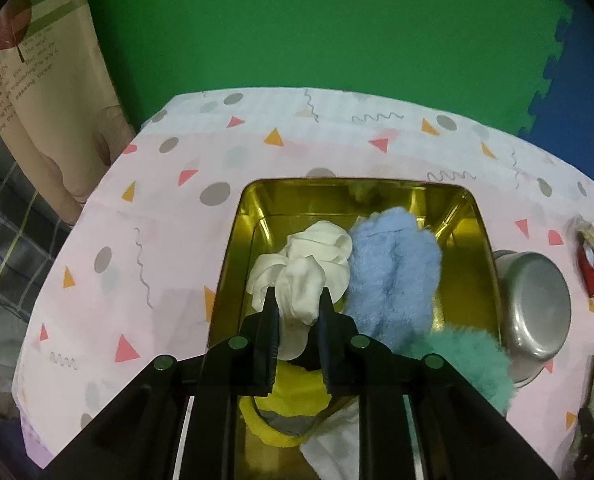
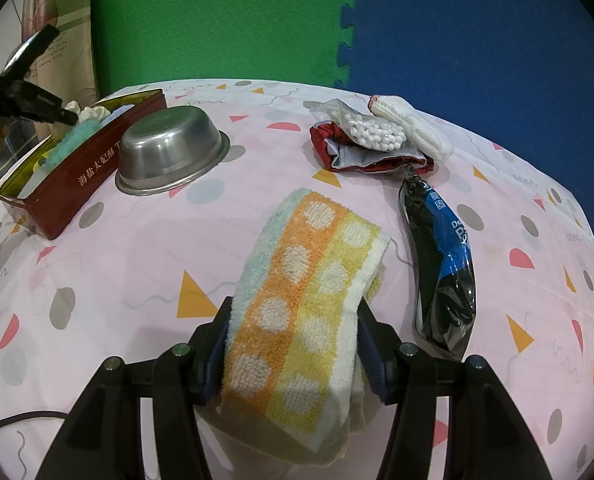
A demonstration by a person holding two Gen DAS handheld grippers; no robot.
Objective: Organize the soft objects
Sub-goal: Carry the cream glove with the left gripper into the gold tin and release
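**Both grippers clamped on soft items, one over the tin, one above the worktop**

The left gripper has its fingers closed on a cream satin scrunchie, held over the gold-lined tin. Inside the tin, a fluffy blue scrunchie lies touching the cream one at its 3 o'clock side. A teal fluffy scrunchie sits on the tin's rim at 4 o'clock, and a yellow soft piece and a white cloth lie beneath the gripper at 6 o'clock. An upturned steel bowl stands just beside the tin at 3 o'clock.

The right gripper has its fingers clamped on a folded dotted towel of orange, yellow and pale blue stripes, above the pink patterned worktop. At 11 o'clock in that view are the bowl and the tin's red outside. At 1 o'clock a bag of white beads and a white knit glove rest on a red pouch; a black-and-blue packet lies at 3 o'clock.
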